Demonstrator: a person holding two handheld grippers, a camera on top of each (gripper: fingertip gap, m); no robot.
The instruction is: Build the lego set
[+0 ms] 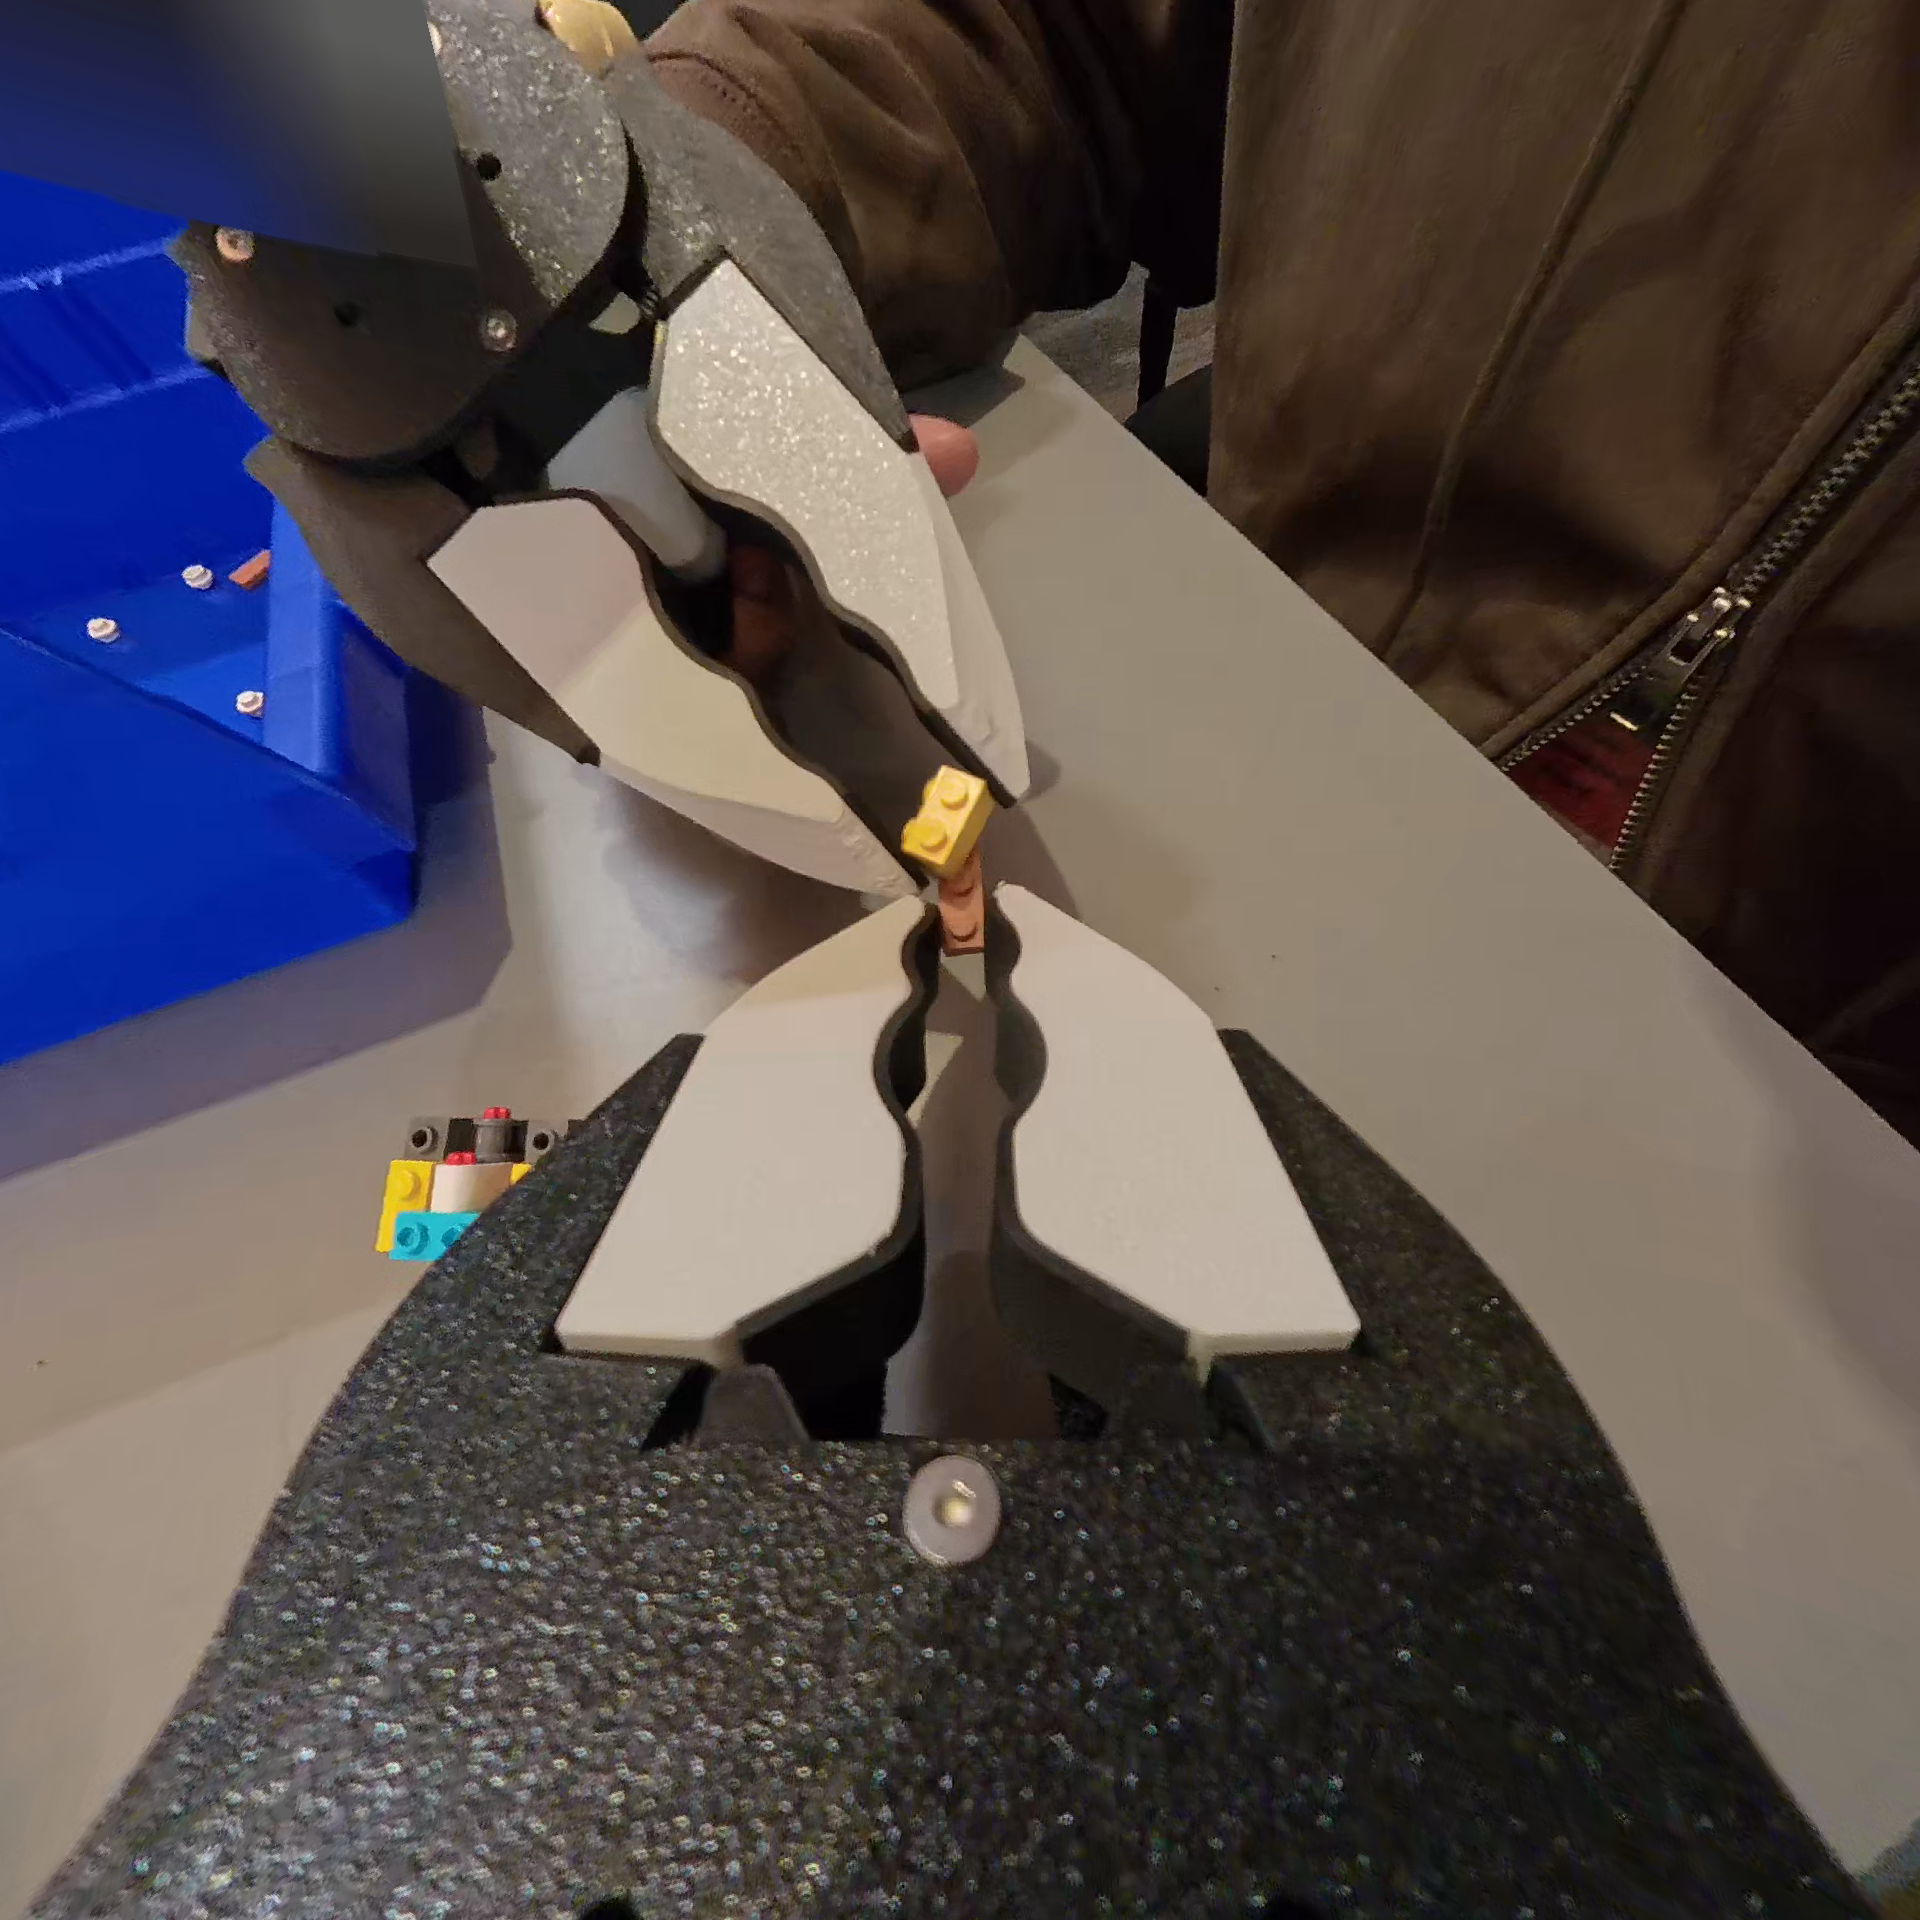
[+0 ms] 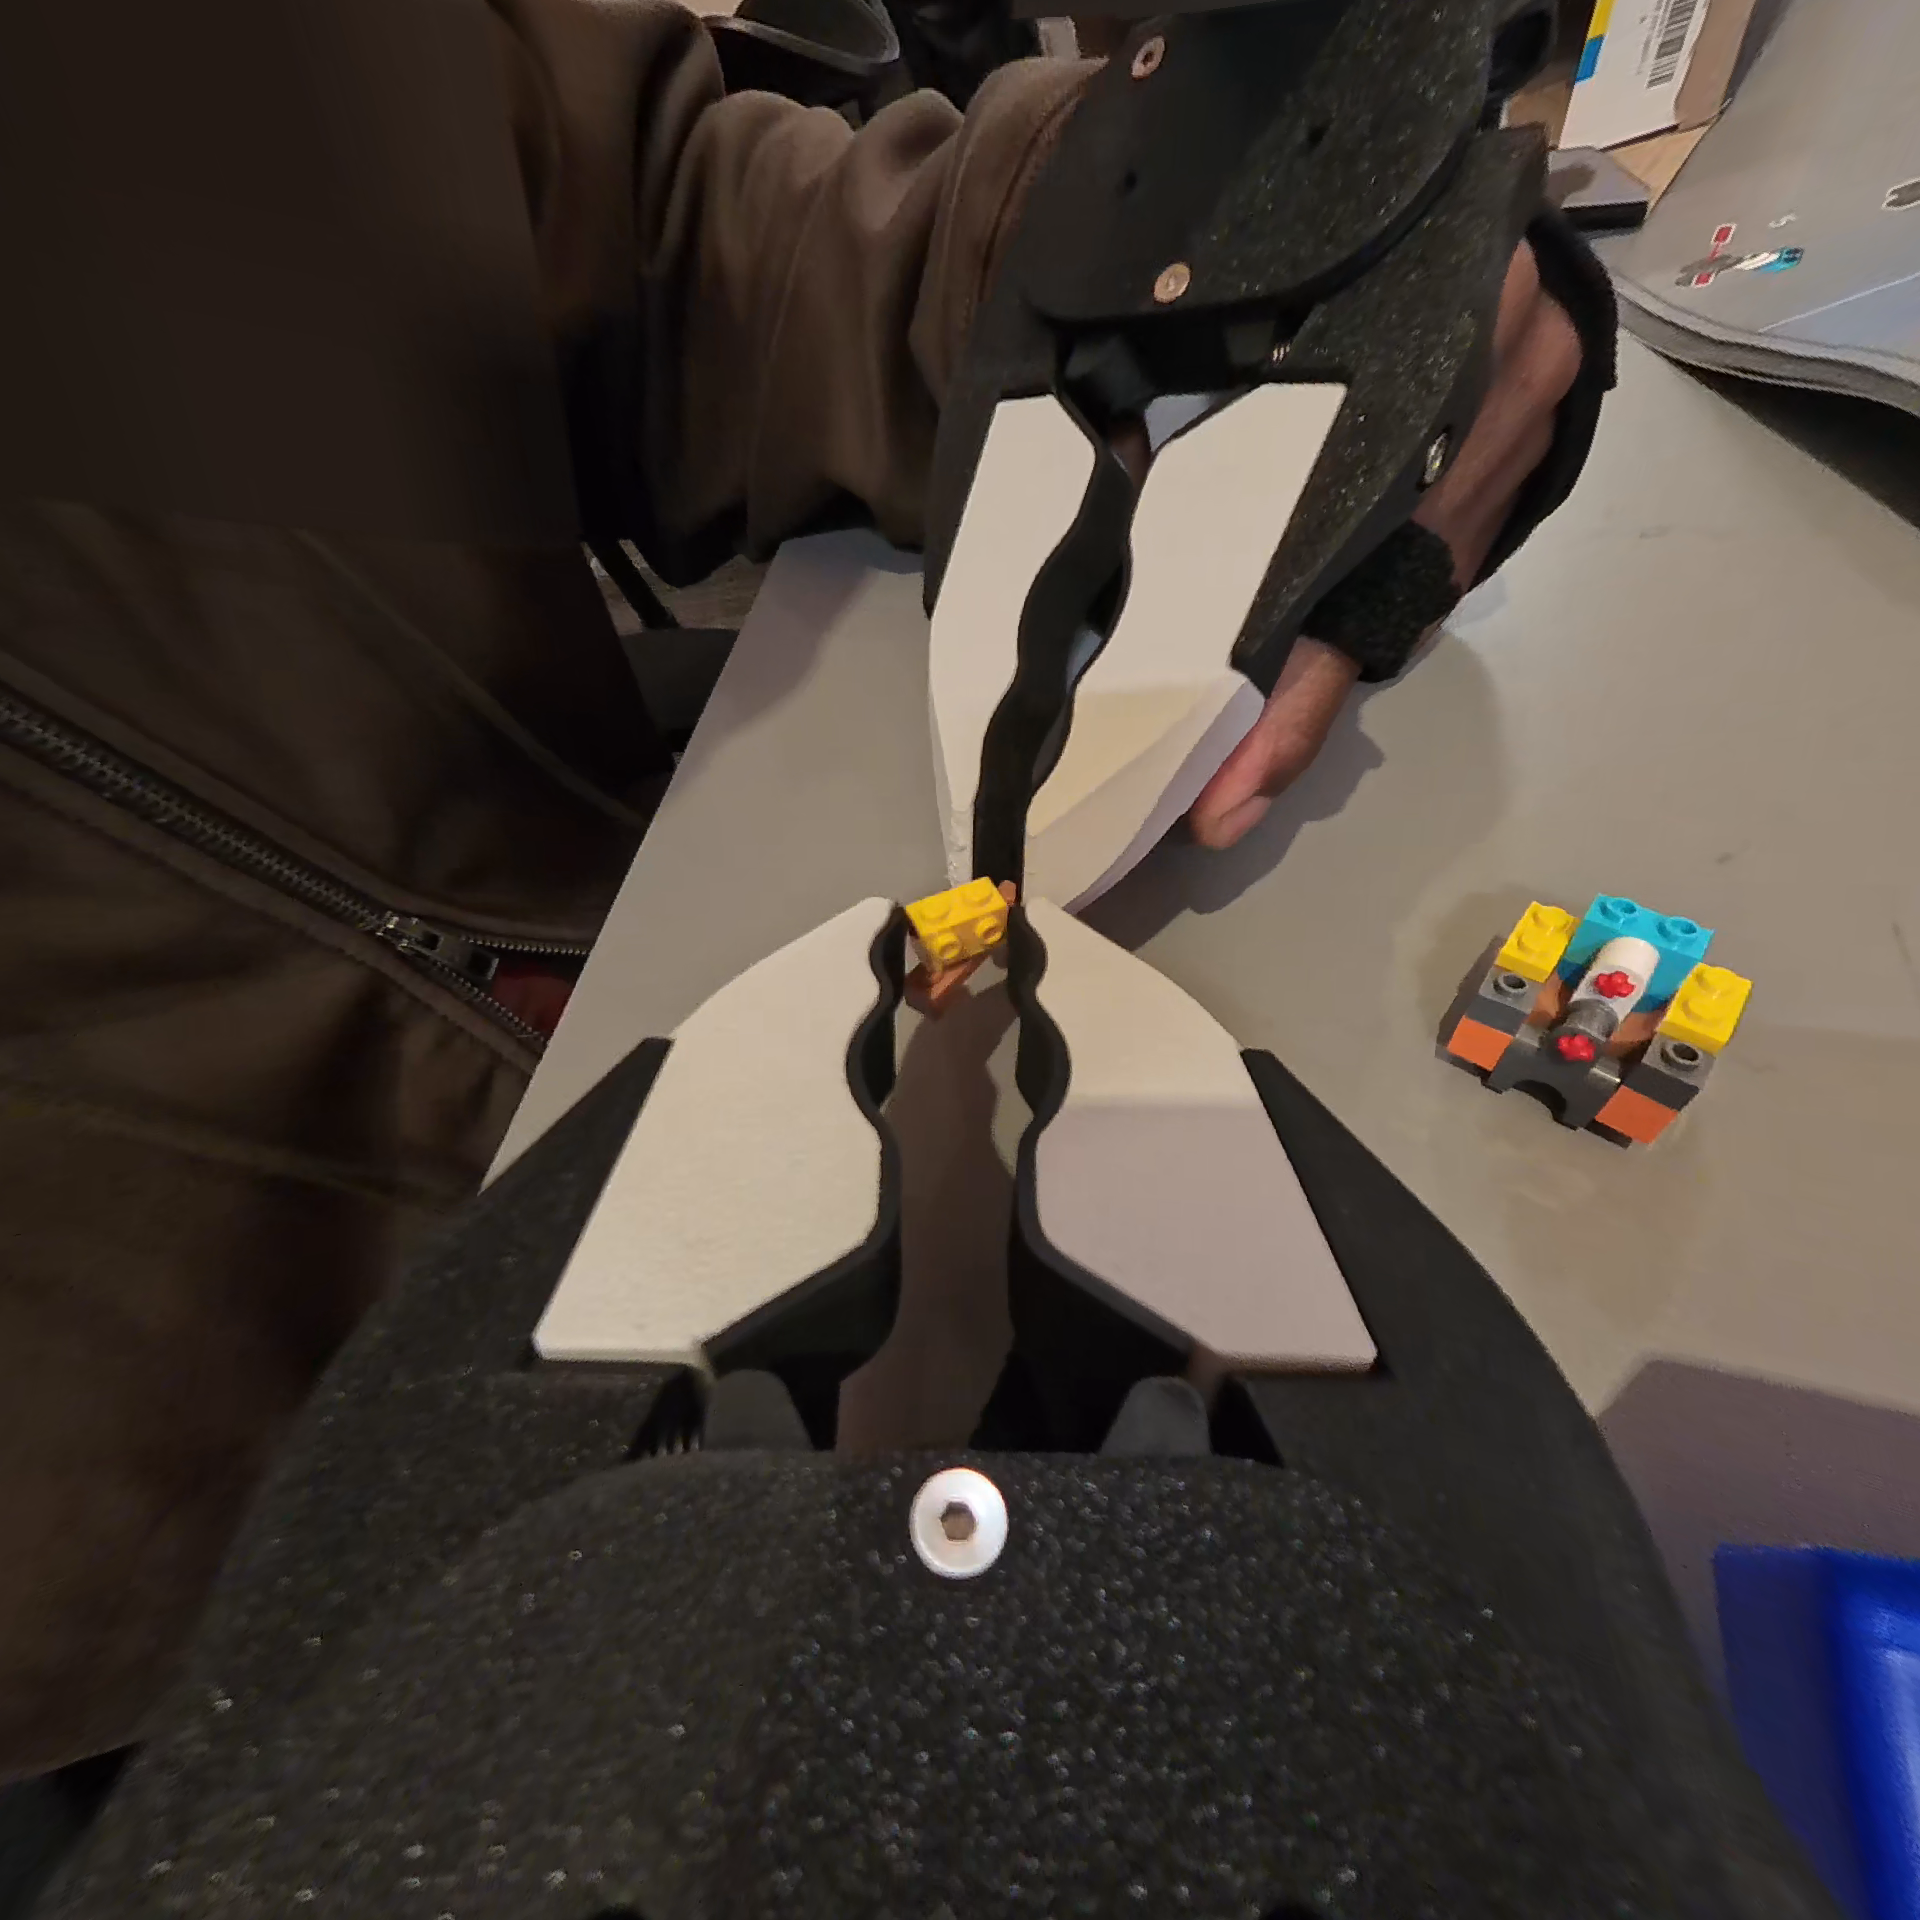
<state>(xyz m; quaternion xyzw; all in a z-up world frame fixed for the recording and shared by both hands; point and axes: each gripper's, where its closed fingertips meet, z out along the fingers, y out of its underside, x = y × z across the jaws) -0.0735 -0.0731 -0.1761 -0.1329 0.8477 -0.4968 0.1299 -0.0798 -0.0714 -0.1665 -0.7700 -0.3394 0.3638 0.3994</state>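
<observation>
Both tongs meet tip to tip above the grey table, near the middle of each view. The left gripper is nearly closed, its pale fingertips pinching a thin reddish-brown flat plate that stands on edge between them. The right gripper is narrowed the same way, tips clamped on a small yellow two-stud brick. In the right wrist view the yellow brick sits against the brown plate, touching it; whether the studs are fully seated I cannot tell. The part-built model, grey and orange base with yellow and turquoise bricks and a white cylinder on top, rests on the table at centre right of the right wrist view, well apart from the tips. A blue plastic bin with a few loose pieces fills the left side of the left wrist view.
</observation>
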